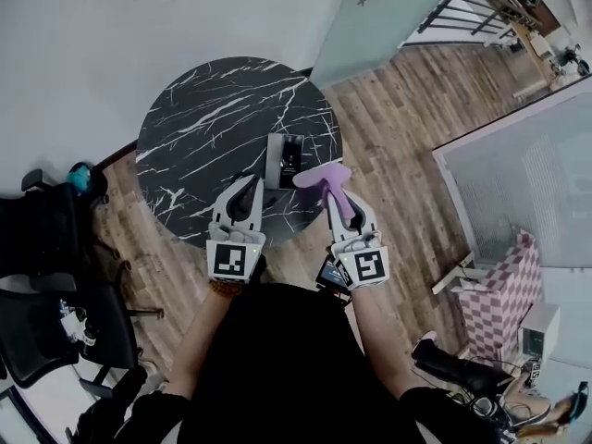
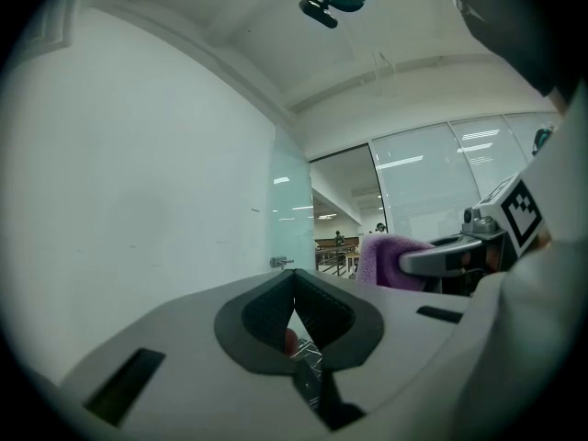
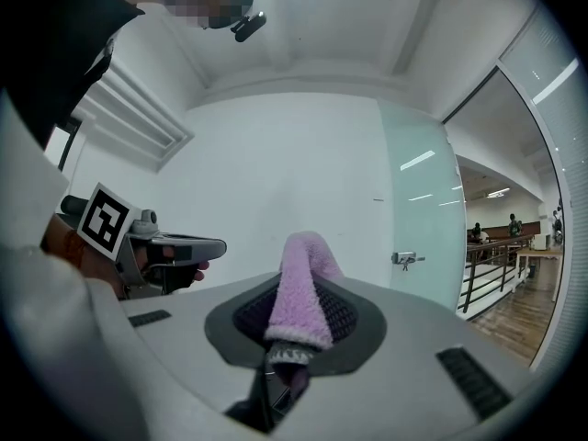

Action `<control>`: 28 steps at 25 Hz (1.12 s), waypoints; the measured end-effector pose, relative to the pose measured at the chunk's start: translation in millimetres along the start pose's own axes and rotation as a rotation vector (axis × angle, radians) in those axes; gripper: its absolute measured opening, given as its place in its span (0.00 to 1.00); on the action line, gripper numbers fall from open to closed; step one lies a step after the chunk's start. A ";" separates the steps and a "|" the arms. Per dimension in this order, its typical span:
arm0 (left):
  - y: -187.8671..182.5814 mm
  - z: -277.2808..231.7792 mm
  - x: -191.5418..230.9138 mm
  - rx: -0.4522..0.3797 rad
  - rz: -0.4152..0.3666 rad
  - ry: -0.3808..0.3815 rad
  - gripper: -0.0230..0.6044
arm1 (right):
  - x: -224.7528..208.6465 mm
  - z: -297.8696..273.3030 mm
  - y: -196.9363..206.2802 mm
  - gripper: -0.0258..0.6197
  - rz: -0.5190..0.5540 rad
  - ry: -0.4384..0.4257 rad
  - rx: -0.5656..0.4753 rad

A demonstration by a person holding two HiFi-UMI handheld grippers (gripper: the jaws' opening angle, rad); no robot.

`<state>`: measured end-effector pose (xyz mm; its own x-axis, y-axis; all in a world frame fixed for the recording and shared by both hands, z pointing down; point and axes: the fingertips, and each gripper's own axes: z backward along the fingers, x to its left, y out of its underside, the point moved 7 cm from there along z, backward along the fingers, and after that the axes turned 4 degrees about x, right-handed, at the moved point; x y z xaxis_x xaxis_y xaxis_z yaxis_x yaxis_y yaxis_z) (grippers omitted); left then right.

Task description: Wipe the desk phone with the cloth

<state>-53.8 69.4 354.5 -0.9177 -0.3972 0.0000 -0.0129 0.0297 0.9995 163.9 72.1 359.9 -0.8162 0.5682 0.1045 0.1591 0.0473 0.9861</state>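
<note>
The desk phone (image 1: 286, 160), dark with a silver edge, lies on the round black marble table (image 1: 203, 128) near its right front rim. My right gripper (image 1: 339, 198) is shut on the purple cloth (image 1: 326, 179), which bunches just right of the phone and above the table edge. In the right gripper view the cloth (image 3: 296, 301) runs up between the pads of my right gripper (image 3: 303, 278). My left gripper (image 1: 248, 189) hovers over the table's front, left of the phone, jaws shut with nothing between them. The left gripper view shows my left gripper (image 2: 294, 278) and the cloth (image 2: 390, 257) to its right.
Black office chairs (image 1: 46, 248) stand left of the table. A glass door (image 1: 388, 17) and railing lie beyond on the wood floor (image 1: 398, 137). A pink checkered seat (image 1: 504, 294) and a frosted glass wall (image 1: 527, 174) are at the right.
</note>
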 end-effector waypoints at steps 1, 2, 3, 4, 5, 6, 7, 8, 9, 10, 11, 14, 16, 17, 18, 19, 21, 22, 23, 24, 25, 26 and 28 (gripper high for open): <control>1.5 -5.3 4.9 -0.008 -0.002 0.007 0.06 | -0.6 -6.4 -1.3 0.13 0.004 0.000 0.004; 3.1 -10.1 9.2 -0.015 -0.004 0.012 0.06 | -1.7 -12.6 -2.2 0.13 0.010 0.000 0.007; 4.0 -14.3 13.1 -0.019 -0.003 0.014 0.06 | -3.3 -18.9 -2.7 0.13 0.016 0.000 0.011; 4.5 -17.9 16.8 -0.017 0.002 0.016 0.06 | -5.4 -25.2 -2.8 0.13 0.023 0.003 0.016; 5.7 -21.3 20.7 -0.013 0.008 0.020 0.06 | -8.0 -31.8 -2.4 0.13 0.029 0.008 0.020; 7.7 -25.2 24.8 -0.012 0.010 0.027 0.06 | -11.2 -38.9 -1.8 0.13 0.035 0.016 0.026; 9.6 -29.7 28.9 -0.013 0.010 0.035 0.06 | -14.9 -46.2 -1.5 0.13 0.042 0.025 0.032; 11.3 -33.9 32.4 -0.015 0.009 0.045 0.06 | -18.4 -53.1 -1.6 0.13 0.051 0.033 0.038; 12.8 -37.3 35.3 -0.013 0.009 0.055 0.06 | -21.0 -58.8 -1.6 0.13 0.060 0.039 0.042; 14.2 -40.3 37.8 -0.008 0.010 0.066 0.06 | -23.0 -63.5 -1.5 0.13 0.067 0.044 0.047; 15.3 -43.0 40.2 -0.003 0.012 0.075 0.06 | -24.6 -67.8 -1.5 0.13 0.075 0.047 0.052; 17.6 -50.5 48.2 0.001 0.022 0.096 0.06 | -28.9 -81.5 -2.5 0.13 0.094 0.051 0.066; 20.9 -53.5 53.2 0.010 0.023 0.106 0.06 | -30.1 -89.9 -3.0 0.13 0.104 0.050 0.073; 23.4 -55.0 55.0 0.018 0.020 0.111 0.06 | -31.1 -93.4 -3.1 0.13 0.109 0.051 0.075; 26.2 -56.7 56.4 0.026 0.016 0.117 0.06 | -32.7 -97.0 -3.1 0.13 0.114 0.052 0.078; 29.1 -58.6 57.6 0.032 0.013 0.122 0.06 | -34.8 -101.3 -2.6 0.13 0.117 0.054 0.081; 33.6 -62.8 60.5 0.047 0.020 0.123 0.06 | -38.7 -111.8 1.3 0.13 0.125 0.048 0.091; 35.7 -65.0 62.1 0.057 0.023 0.119 0.06 | -40.1 -117.2 5.2 0.13 0.132 0.040 0.100; 38.3 -67.1 63.6 0.065 0.023 0.116 0.06 | -41.0 -122.1 9.9 0.13 0.139 0.031 0.113; 41.1 -69.1 65.1 0.071 0.017 0.113 0.06 | -41.3 -126.7 14.6 0.13 0.144 0.022 0.128; 43.6 -71.3 66.5 0.074 0.007 0.113 0.06 | -41.4 -131.3 18.8 0.13 0.149 0.012 0.145; 45.1 -73.8 67.5 0.073 -0.003 0.117 0.06 | -42.1 -136.1 22.3 0.13 0.160 -0.002 0.160; 44.8 -77.9 68.0 0.062 -0.023 0.139 0.06 | -44.5 -145.8 28.2 0.13 0.207 -0.048 0.178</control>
<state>-85.8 -27.8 401.8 -0.8530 -0.5217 -0.0139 -0.0617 0.0744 0.9953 123.7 -71.7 401.9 -0.7293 0.6192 0.2911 0.4185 0.0670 0.9058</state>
